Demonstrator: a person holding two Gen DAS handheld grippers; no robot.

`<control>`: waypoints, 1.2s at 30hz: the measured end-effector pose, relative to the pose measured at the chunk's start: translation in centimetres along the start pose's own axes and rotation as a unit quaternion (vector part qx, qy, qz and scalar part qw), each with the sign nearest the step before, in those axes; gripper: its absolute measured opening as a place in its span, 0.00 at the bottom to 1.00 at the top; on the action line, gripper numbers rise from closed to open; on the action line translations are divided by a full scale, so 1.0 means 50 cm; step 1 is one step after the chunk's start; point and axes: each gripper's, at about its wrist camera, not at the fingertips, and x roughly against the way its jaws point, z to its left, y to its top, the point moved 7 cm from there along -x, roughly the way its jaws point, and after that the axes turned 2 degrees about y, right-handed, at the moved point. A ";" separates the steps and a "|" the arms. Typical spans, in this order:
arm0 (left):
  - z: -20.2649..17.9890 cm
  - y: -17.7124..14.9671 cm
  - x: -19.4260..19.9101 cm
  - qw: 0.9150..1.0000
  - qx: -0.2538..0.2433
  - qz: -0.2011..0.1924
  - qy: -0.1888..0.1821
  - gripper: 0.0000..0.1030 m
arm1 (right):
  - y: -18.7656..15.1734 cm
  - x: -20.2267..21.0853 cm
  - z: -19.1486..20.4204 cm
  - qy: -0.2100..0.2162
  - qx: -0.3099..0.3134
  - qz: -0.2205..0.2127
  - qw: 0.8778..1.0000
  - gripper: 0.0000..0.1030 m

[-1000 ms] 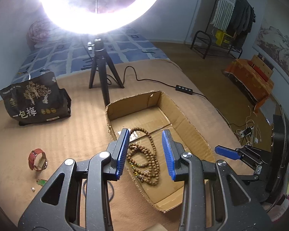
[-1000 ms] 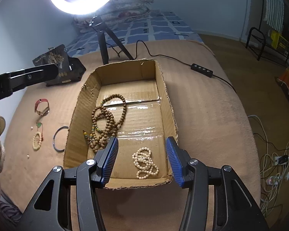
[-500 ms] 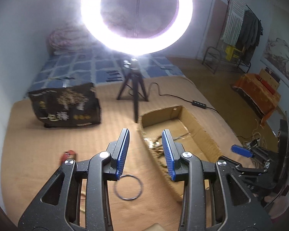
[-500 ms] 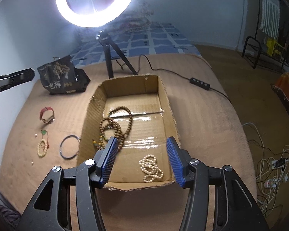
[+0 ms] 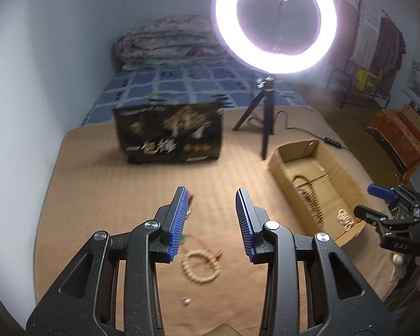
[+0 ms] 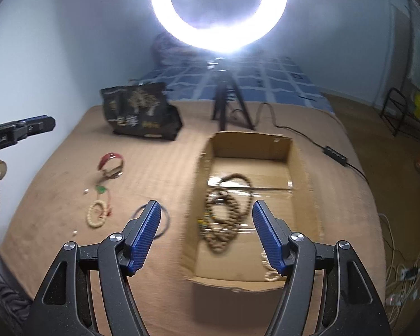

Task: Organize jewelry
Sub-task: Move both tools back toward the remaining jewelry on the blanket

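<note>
A cardboard box [image 6: 249, 147] on the tan blanket holds brown wooden beads [image 6: 226, 212] and a cream bead strand [image 6: 268, 274]; it also shows in the left wrist view [image 5: 302, 151]. Loose on the blanket lie a cream bead bracelet [image 5: 200, 266] [image 6: 96, 214], a blue bangle [image 6: 165, 218], a red watch [image 6: 112, 163] and a green pendant [image 6: 100, 189]. My left gripper [image 5: 211, 196] is open and empty, just above the cream bracelet. My right gripper [image 6: 207, 210] is open and empty above the box's left wall.
A ring light on a tripod [image 5: 266, 128] stands behind the box, its cable and controller [image 6: 336, 154] running right. A black printed bag [image 5: 168, 134] stands at the back left. Small white beads [image 5: 186, 301] lie near the front. Cables [image 6: 400, 274] lie on the floor at right.
My left gripper has swung left from over the box to above the cream bracelet. My right gripper has tilted up and shifted left toward the box's left wall. Both stay open.
</note>
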 end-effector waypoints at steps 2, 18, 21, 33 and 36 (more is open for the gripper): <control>0.033 -0.024 -0.007 1.000 0.010 0.012 0.005 0.35 | -0.001 -0.007 0.027 0.008 0.012 0.004 1.000 0.66; 0.135 -0.202 -0.108 0.990 0.075 0.118 -0.010 0.34 | -0.054 -0.110 0.162 0.042 0.037 0.051 0.997 0.67; 0.126 -0.222 -0.126 0.988 0.070 0.134 -0.019 0.34 | -0.065 -0.131 0.178 0.040 0.048 0.059 0.996 0.67; 0.092 -0.266 -0.174 0.984 0.054 0.167 -0.041 0.34 | -0.103 -0.221 0.196 0.038 0.024 0.121 0.992 0.67; 0.086 -0.273 -0.187 0.982 0.053 0.173 -0.047 0.34 | -0.113 -0.236 0.199 0.030 0.020 0.132 0.991 0.67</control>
